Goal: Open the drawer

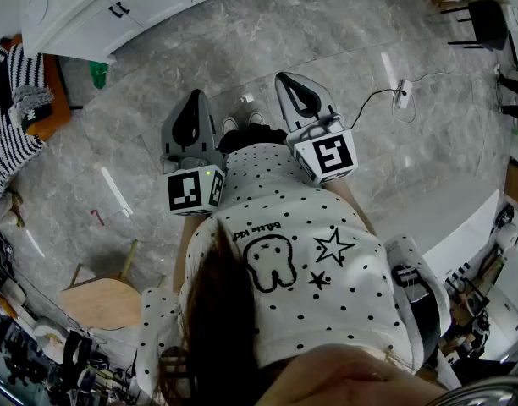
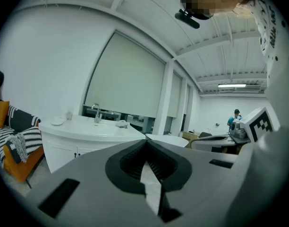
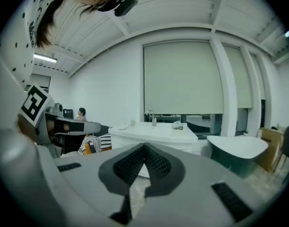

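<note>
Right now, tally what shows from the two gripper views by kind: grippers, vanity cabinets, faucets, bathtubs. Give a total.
grippers: 2 (left gripper, right gripper, both shut and empty)
vanity cabinet: 1
faucet: 1
bathtub: 1
total: 5

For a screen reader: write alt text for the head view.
Seen from above, a person in a dotted shirt holds the left tongs and right tongs, both shut and empty, over a grey floor. A white drawer cabinet stands ahead, untouched.

Nothing reads clearly: the short script (image 1: pixel 257 229) on the dotted shirt (image 1: pixel 327 311) is too small to read.
</note>
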`<state>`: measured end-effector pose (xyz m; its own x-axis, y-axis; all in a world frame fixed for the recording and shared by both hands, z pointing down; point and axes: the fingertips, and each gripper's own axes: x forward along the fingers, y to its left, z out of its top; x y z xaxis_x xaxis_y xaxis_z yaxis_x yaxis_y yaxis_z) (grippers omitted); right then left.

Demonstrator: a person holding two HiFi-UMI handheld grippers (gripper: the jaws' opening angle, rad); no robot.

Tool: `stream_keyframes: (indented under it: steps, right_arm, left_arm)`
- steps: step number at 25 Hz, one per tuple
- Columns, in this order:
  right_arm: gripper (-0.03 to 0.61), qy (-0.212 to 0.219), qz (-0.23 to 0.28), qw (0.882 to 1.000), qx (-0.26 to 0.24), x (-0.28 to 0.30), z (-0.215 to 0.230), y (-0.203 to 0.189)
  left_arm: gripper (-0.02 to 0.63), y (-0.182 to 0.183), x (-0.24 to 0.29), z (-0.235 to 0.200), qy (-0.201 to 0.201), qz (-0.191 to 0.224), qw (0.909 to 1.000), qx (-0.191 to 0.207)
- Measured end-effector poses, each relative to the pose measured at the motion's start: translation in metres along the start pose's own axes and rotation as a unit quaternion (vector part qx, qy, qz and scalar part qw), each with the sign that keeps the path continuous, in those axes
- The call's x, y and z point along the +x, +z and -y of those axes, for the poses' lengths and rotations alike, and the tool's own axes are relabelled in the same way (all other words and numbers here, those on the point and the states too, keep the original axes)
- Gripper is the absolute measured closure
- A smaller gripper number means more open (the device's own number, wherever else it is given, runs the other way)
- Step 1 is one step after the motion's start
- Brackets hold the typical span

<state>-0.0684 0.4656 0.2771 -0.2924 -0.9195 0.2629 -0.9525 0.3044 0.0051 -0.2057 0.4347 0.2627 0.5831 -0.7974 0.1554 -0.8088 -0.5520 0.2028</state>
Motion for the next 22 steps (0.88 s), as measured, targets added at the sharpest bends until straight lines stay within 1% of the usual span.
stream_keyframes:
  steps: [4, 10, 17, 22]
  right_arm:
    - [0.566, 0.001, 0.0, 1.0, -0.001, -0.001, -0.002, -0.004]
    - [0.566, -0.001, -0.001, 1.0, 0.0, -0.012, 0.024, -0.002]
    - [0.566, 0.0, 0.002, 1.0, 0.001, -0.017, 0.039, -0.006]
    - [0.565, 0.004, 0.016, 0.999, 0.03, -0.024, 0.053, -0.008]
  left_arm:
    - [0.609, -0.002, 0.001, 0.001, -0.003, -0.002, 1.0, -0.002]
    - [0.609, 0.0, 0.015, 0.024, -0.002, -0.001, 1.0, -0.004]
    - [0.609, -0.002, 0.024, 0.036, -0.001, 0.001, 1.0, -0.001]
    - [0.609, -0.003, 0.029, 0.049, -0.002, -0.004, 1.0, -0.001]
